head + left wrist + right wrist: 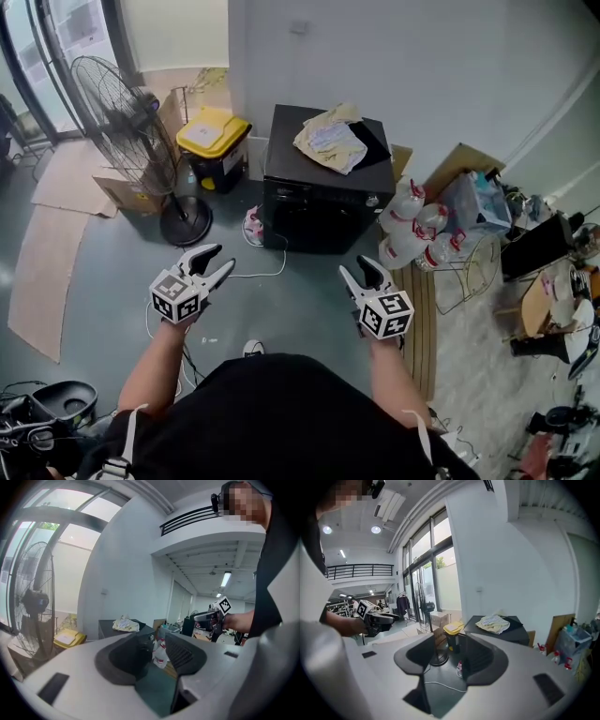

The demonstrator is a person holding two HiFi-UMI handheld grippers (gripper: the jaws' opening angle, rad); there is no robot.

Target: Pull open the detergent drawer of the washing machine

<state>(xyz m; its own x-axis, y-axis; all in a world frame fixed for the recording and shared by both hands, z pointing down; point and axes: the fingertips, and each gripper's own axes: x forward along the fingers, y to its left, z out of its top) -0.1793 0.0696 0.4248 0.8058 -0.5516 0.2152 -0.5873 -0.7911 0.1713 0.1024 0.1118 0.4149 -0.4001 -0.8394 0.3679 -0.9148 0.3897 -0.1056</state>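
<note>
Right, head view: grey concrete floor (309, 309), white wall along its far edge. Washing machine (323, 192) is a black box standing at that far edge against the wall, with a crumpled cloth (330, 141) on its top. Front face is dark, so the drawer can't be picked out. Pedestal fan (131, 122) and yellow-lidded bin (214, 141) are toward the far left corner, water jugs (412, 225) just beside the machine's right side. Left gripper (211, 258) and right gripper (361, 267) both hover over the floor, well short of the machine.

Left gripper view: left gripper (157, 651) has its jaws well apart with nothing between them, only floor and jugs (161, 651) beyond. Machine (108, 626) is far off.

Right gripper view: right gripper (452, 656) has its jaws spread wide and holds nothing, touches nothing. Machine (520, 634) sits right of the gap, bin (453, 629) behind it.
</note>
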